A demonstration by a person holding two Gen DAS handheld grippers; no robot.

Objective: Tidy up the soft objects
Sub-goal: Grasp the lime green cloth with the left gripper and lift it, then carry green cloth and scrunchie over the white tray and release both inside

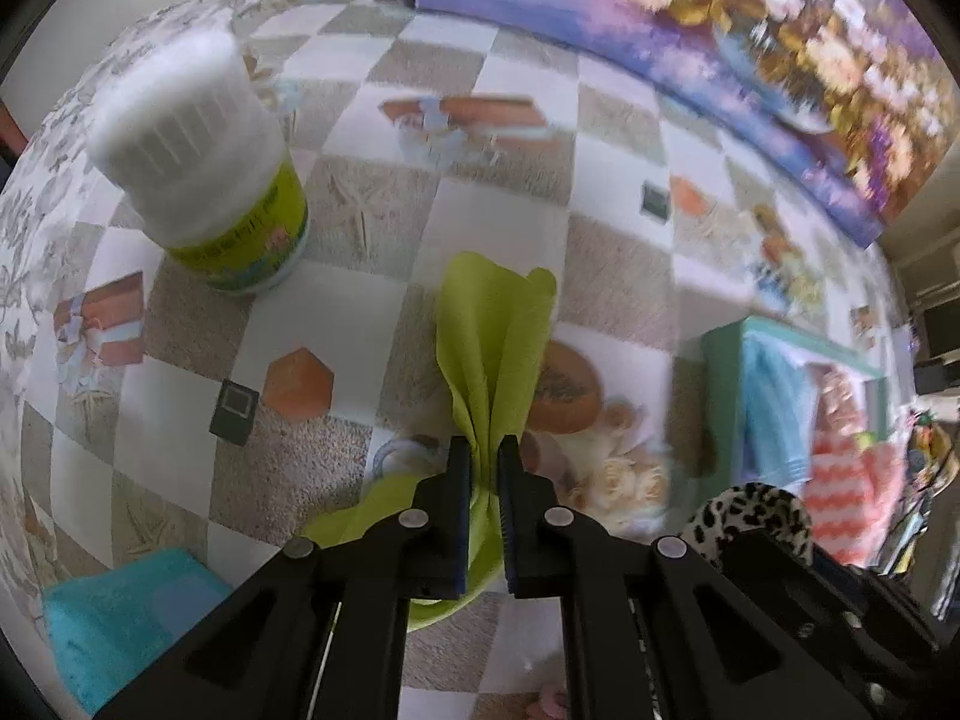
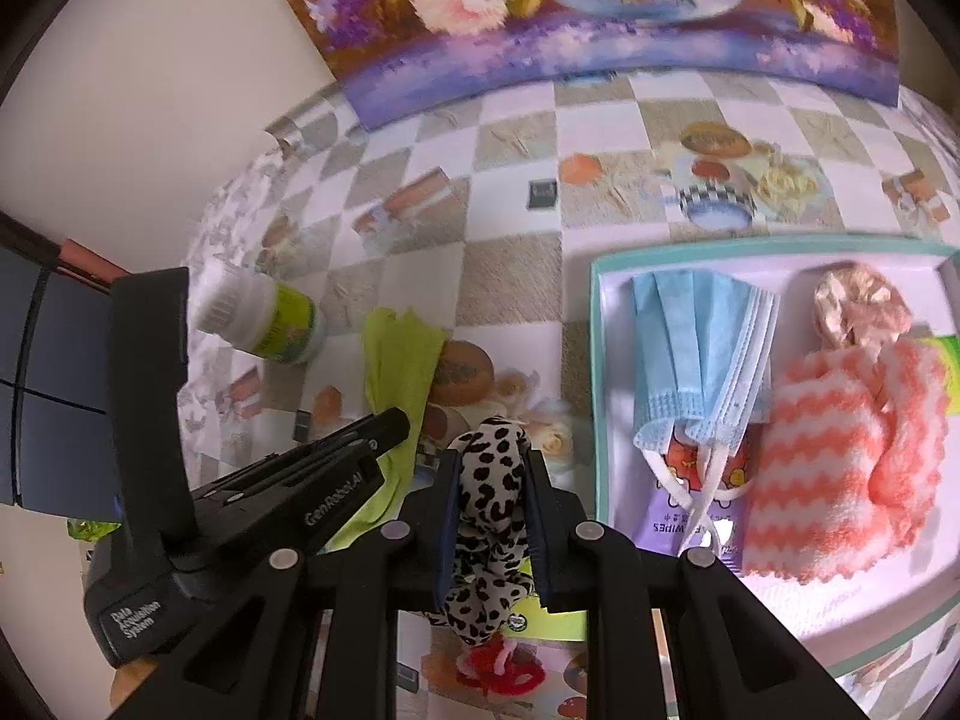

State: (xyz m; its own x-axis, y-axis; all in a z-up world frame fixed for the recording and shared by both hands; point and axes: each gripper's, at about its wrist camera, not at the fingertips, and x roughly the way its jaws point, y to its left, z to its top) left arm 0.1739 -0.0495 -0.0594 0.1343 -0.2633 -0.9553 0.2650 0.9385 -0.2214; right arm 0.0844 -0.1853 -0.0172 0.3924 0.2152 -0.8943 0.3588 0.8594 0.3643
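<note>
Napkin point(image 1: 495, 348) is hanging clamped in our left gripper point(image 1: 483, 456), lifted for sorting. Our right gripper point(image 2: 492, 468) is pinching the leopard cloth point(image 2: 489, 516), likely heading for the tray point(image 2: 594, 360).

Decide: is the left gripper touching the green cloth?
Touching. The left wrist view shows the left gripper with both fingers pinching the green cloth between them.

Checkered picture-print tablecloth point(image 2: 510, 276) covered the table; a floral painting point(image 2: 600, 12) leaned against a plain cream wall point(image 2: 150, 72) behind; dark window point(image 2: 36, 384) far left.
</note>
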